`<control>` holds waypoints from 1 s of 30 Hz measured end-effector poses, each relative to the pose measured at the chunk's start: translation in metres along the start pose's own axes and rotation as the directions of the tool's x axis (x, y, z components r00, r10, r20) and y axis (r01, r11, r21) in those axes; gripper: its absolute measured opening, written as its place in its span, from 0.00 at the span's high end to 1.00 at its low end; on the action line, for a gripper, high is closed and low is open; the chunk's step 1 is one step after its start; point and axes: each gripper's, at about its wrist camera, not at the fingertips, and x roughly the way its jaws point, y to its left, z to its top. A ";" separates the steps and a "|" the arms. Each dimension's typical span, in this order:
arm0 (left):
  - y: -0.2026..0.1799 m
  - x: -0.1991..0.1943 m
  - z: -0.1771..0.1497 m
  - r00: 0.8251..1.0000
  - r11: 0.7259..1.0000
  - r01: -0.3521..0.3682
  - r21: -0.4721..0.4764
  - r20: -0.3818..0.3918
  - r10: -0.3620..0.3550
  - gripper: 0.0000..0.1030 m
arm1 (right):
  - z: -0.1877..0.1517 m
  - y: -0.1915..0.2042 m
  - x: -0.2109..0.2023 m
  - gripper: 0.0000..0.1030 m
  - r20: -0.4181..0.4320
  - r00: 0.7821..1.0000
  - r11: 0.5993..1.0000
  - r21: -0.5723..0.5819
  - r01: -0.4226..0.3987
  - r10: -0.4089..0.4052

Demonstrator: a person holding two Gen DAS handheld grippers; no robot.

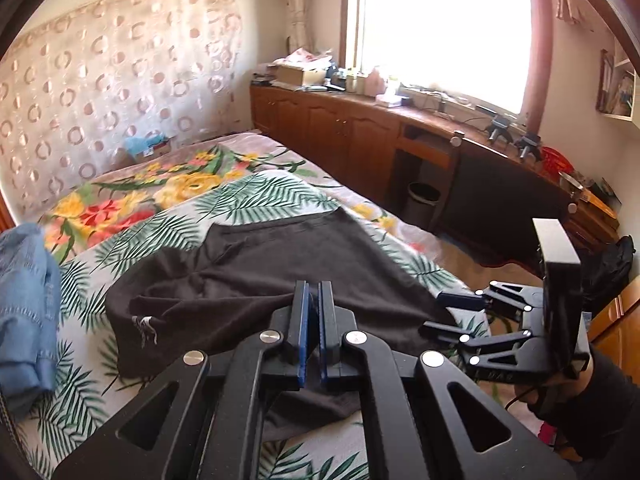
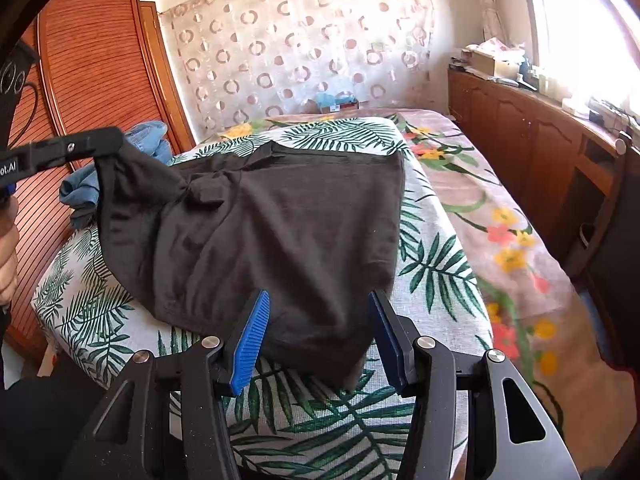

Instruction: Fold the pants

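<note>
A bed [image 2: 460, 216] fills the room, spread with a floral cover and, on top of that, a white sheet printed with green palm leaves [image 2: 432, 264]. A patterned curtain [image 2: 304, 40] hangs across the far wall, a slatted wooden wardrobe [image 2: 92, 60] stands at the left, and a long run of wooden cabinets [image 1: 352, 128] lines the right side under a bright window [image 1: 440, 24], its top cluttered with boxes and small items. A dark waste bin [image 1: 422, 200] sits on the floor beside the cabinets; its contents cannot be made out.

The dark pants [image 2: 280, 224] lie on the leaf sheet, partly folded. The left gripper [image 1: 314, 332] has its jaws pinched tight on an edge of the fabric, lifting that corner at the left. The right gripper [image 2: 320, 340] hovers at the near edge with jaws about half open, the cloth between them but not clamped. A blue denim garment [image 1: 28, 312] is heaped on the bed's left side.
</note>
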 end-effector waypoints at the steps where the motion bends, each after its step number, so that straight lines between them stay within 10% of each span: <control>1: -0.002 0.000 0.001 1.000 1.000 -0.001 0.004 -0.001 0.001 0.95 | 0.000 0.001 -0.001 0.48 0.002 1.000 1.000 -0.001 0.001 -0.001; 10: 0.006 -0.001 -0.005 0.997 0.997 -0.079 -0.022 -0.022 0.079 0.86 | 0.001 0.003 0.003 0.48 -0.001 1.000 1.000 -0.009 -0.006 0.006; 20: 0.036 -0.015 -0.031 0.989 0.988 -0.148 -0.053 -0.021 0.147 0.22 | 0.008 0.018 0.015 0.48 -0.006 0.999 0.998 -0.034 -0.052 0.051; 30: 0.064 -0.002 -0.081 0.978 0.974 -0.188 -0.123 -0.115 0.175 0.22 | 0.007 0.039 0.035 0.48 -0.042 0.990 0.986 -0.090 -0.137 0.134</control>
